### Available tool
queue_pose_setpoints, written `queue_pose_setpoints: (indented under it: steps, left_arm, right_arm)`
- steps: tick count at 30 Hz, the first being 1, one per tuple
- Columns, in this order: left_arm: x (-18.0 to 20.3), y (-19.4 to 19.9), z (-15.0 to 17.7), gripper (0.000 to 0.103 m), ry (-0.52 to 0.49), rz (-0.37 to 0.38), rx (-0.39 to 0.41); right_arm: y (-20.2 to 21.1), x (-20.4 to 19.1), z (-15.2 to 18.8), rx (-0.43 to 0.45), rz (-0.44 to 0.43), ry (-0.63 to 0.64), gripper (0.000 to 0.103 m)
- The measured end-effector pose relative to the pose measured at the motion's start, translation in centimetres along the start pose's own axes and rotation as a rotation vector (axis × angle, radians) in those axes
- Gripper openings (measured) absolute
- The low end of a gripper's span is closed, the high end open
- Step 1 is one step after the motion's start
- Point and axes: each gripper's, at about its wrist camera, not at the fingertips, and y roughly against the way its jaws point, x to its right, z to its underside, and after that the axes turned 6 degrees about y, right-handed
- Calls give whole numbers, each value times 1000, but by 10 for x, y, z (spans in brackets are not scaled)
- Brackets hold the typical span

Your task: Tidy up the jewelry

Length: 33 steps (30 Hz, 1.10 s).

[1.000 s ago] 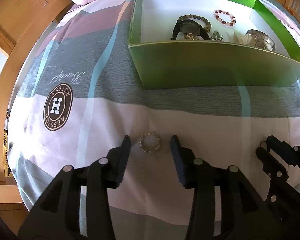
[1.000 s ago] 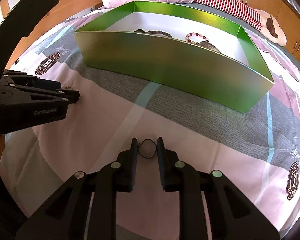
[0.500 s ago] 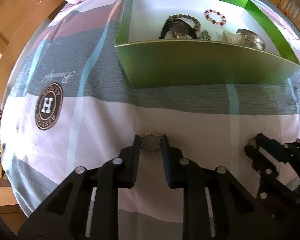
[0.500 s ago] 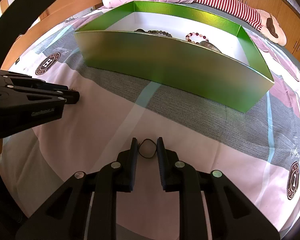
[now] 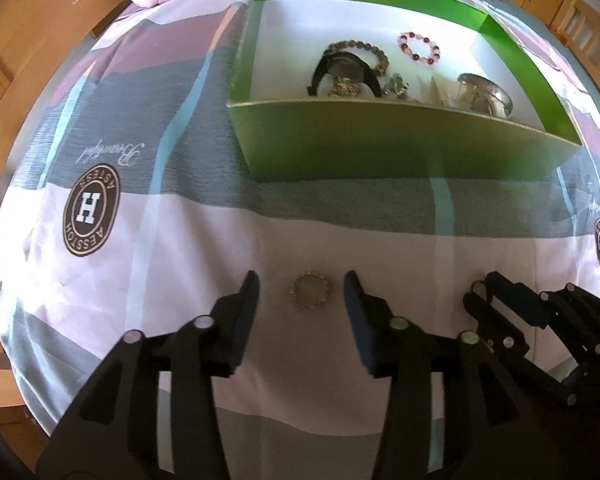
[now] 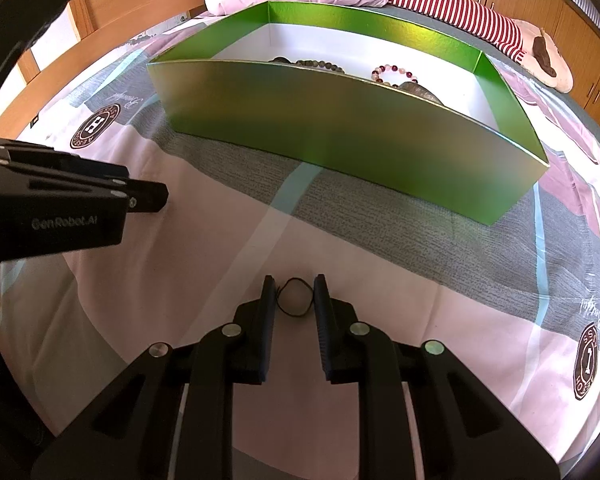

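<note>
Several bracelets already lie in the green box (image 5: 400, 148) at upper frame. Left gripper (image 5: 302, 294) spread around a gold ring (image 5: 310, 295); right gripper (image 6: 294, 296) pinches a black loop (image 6: 296, 298), both still on the bedsheet (image 5: 180, 260).

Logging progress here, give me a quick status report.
Left gripper open around gold ring. Right gripper closed on black loop. Green box ahead, path clear.

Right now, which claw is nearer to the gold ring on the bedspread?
Left. The left claw is open with the gold ring lying between its fingers, untouched. The right claw is off to the ring's right, pinching a thin black loop.
</note>
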Motion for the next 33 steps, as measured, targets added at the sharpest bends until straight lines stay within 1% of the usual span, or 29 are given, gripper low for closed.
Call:
queue_pose_setpoints:
  steps: [3,5,6,8,9,10,13,16,17,19,21,23,24,27,29,31,33]
  left_arm:
    - [-7,-2,-3,50,7,-12,1]
    - [-9,-2,-4,56,11,-16,-3]
    - [-10,-2,-6,56,7,-9,-8]
    - [-24,4,-15,56,31,35,-2]
    - [-41,10,-22,57,88,66,9]
    - [-52,12,-25,57,122,88,8]
    - [-85,14,-32,55,211,167,-24]
    - [-91,11,-32,55,223,233,-51]
    - [-88,10,-31,55,214,242,-58]
    - [-70,5,-26,55,158,255,-83]
    - [-51,1,-19,55,97,254,-98]
    - [-30,-4,-12,55,28,224,-110]
    - [-25,-6,-8,55,11,213,-113]
    - [-13,-15,-4,55,-19,174,-124]
    - [-7,-17,-3,54,-38,137,-108]
    - [-5,-17,-2,53,-46,120,-95]
    - [-5,-17,-2,45,-40,101,-84]
  right_arm:
    - [0,0,0,1,2,3,19]
    - [-1,0,1,2,4,6,19]
    - [-1,-1,1,2,4,5,19]
    - [0,0,1,0,-2,-1,19]
    - [0,0,1,-1,-5,-2,19]
    - [0,0,1,-1,-6,-2,19]
    - [1,0,1,-1,-9,-4,19]
    - [2,1,0,0,-11,-13,19]
    - [3,2,0,1,-11,-14,19]
    - [4,2,0,3,-12,-12,19]
    - [4,2,0,5,-13,-11,19]
    - [5,2,0,6,-14,-10,19]
    - [5,2,0,7,-14,-10,19]
    - [5,4,1,4,-13,-10,19]
    - [5,4,1,2,-12,-10,19]
    - [4,3,1,2,-10,-9,19]
    - [4,3,0,0,-8,-8,19]
